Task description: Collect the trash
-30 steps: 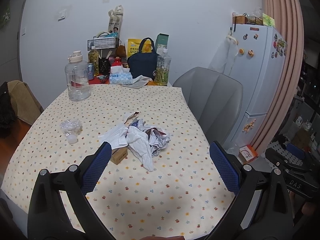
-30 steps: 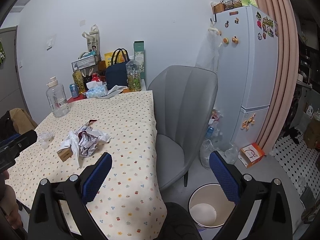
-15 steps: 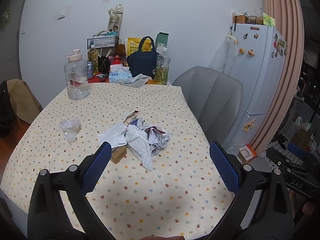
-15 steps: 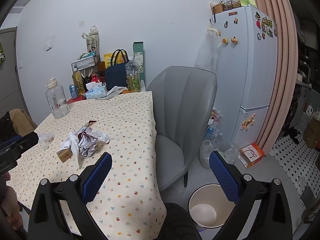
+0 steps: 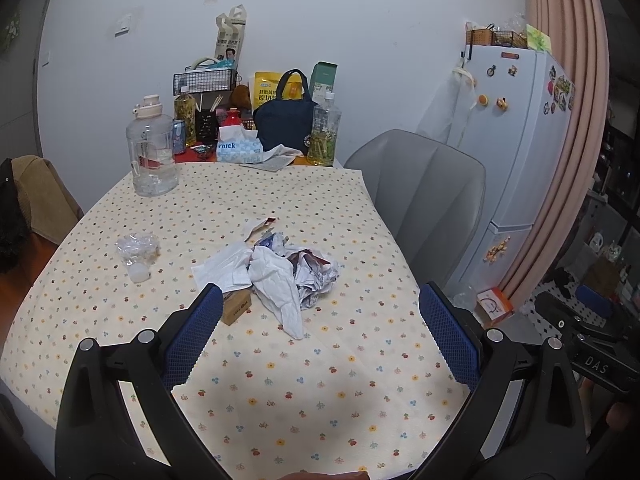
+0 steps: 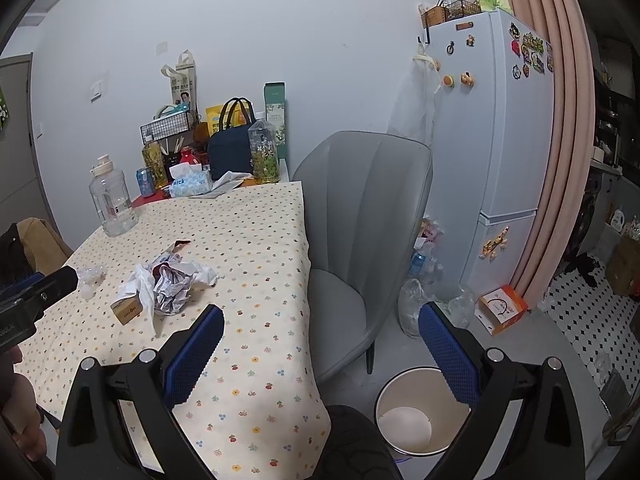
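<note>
We hold both claws released, gripping nothing: the left gripper (image 5: pixel 320 320) over the floral tablecloth (image 5: pixel 280 380), the right gripper (image 6: pixel 320 340) near the round white waste bin (image 6: pixel 416 420), which looks empty. The crumpled paper-and-wrapper trash pile (image 5: pixel 280 272) lies mid-table beside a small cardboard box (image 5: pixel 236 308) and crushed clear plastic (image 5: pixel 138 246).

my claws (image 5: pixel 319 332): 2, both held wide | waste bin (image 6: pixel 416 412): 1 | crumpled paper pile (image 5: pixel 276 268): 1 | small carton (image 5: pixel 237 306): 1 | grey chair (image 6: pixel 368 216): 1 | fridge (image 6: pixel 496 152): 1 | tissue box (image 5: pixel 239 151): 1
</note>
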Action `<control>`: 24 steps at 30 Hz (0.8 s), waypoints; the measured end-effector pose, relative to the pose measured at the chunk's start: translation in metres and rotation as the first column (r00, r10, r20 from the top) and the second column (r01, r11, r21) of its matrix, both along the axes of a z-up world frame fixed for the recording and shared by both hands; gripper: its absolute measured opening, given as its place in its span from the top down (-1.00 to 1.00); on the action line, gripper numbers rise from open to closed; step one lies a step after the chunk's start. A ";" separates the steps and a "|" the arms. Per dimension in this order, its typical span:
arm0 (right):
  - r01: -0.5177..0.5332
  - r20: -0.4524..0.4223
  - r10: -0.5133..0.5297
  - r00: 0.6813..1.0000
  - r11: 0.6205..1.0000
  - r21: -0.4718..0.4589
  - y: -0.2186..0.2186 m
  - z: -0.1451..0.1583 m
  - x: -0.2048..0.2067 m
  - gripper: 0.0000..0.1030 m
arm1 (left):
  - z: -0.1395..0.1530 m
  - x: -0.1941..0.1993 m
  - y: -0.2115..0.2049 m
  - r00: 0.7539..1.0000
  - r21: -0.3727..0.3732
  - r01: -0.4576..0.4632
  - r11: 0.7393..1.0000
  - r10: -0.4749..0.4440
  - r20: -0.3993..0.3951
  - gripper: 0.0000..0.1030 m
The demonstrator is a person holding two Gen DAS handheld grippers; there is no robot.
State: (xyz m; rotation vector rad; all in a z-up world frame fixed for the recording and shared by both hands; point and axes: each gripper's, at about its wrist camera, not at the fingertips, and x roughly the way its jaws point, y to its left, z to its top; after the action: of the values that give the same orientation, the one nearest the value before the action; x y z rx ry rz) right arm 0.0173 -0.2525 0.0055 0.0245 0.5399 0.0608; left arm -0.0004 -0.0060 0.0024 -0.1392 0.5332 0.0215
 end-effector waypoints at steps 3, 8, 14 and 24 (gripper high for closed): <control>0.001 0.000 -0.001 1.000 1.000 0.001 0.000 0.000 0.000 -0.85 | 0.001 0.000 0.000 1.000 0.001 0.001 1.000 -0.001 0.003 -0.89; -0.002 -0.001 0.002 1.000 1.000 0.001 -0.001 0.000 0.000 -0.85 | 0.000 -0.001 0.001 1.000 -0.004 -0.002 1.000 0.003 0.004 -0.89; -0.009 -0.006 0.009 1.000 1.000 0.007 0.000 -0.001 0.001 -0.85 | 0.000 -0.001 0.002 1.000 -0.006 -0.005 1.000 0.005 0.003 -0.89; -0.066 -0.020 0.066 0.998 0.998 0.014 0.018 -0.006 0.012 -0.85 | -0.004 0.001 0.027 0.999 -0.034 -0.053 0.998 0.052 -0.006 -0.89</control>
State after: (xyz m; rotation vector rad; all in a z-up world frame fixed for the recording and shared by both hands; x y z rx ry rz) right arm 0.0297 -0.2343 -0.0001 0.0203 0.5609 0.1290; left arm 0.0006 0.0215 -0.0018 -0.1863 0.5348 0.0640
